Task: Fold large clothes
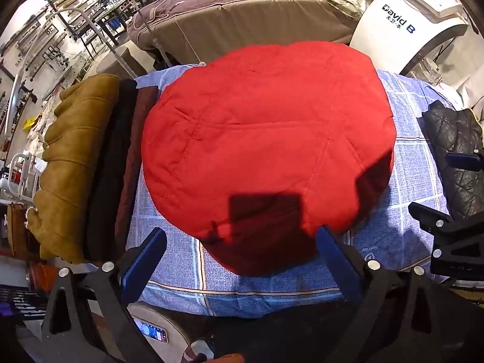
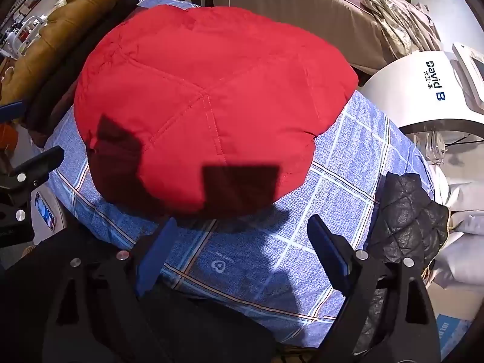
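The red padded garment [image 1: 266,139] lay as a compact, rounded bundle in the middle of the blue checked sheet [image 1: 408,163] covering the table, apparently already folded, with a stack of folded clothes [image 1: 78,163] at its left edge and a black quilted garment [image 1: 456,151] at the right, probably waiting its turn. Both the left hand-held gripper [image 1: 242,251] and the right hand-held gripper [image 2: 242,242] hung steeply downward over the bundle's near edge, jaws spread wide and empty, casting square shadows on the red fabric.
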